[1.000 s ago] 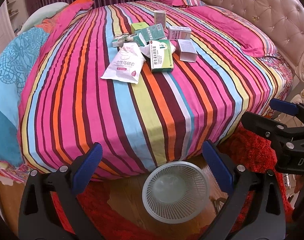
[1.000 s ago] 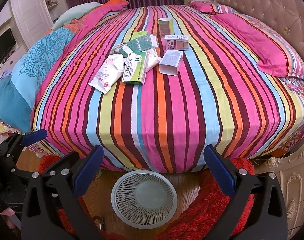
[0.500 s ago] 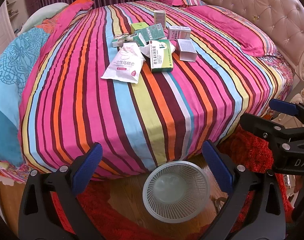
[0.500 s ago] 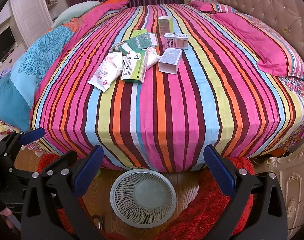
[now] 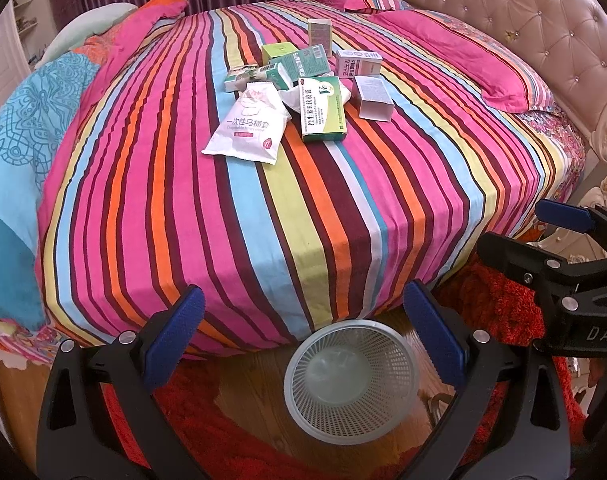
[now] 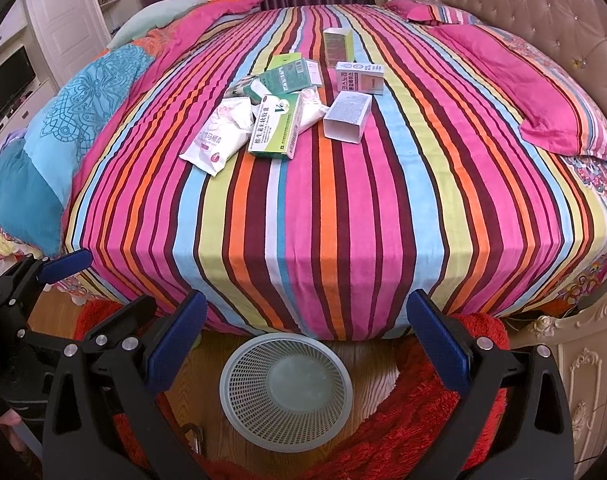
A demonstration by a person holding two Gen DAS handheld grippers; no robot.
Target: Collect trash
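Watching from here: I have both tools held back at the foot of the bed point(image 6: 323, 240), nothing picked up yet.
Left gripper point(image 5: 303, 332): jaws spread wide, empty, hanging above the floor edge.
Right gripper point(image 6: 307, 332): likewise spread and empty; it also shows at the right edge of the left view.
Trash: a heap of medicine boxes and packets mid-bed, well apart from both tools; the white packet point(image 5: 249, 124) and the green vitamin box point(image 5: 322, 110) lie nearest me.
Mesh wastebasket point(image 6: 285, 390): on the wood floor just below the bed's edge, looks empty.
Risk, overlap: the green box rests partly on a white wrapper, so I judge a careless pinch could drag two things or scatter the heap.
Risk, soft packet: it may fold and slip from the pads.
Risk, drop: the basket mouth is small; a release from bed height could miss onto the red rug point(image 6: 415, 420).
Risk, crowding: both tools are close together and could clash on the reach.
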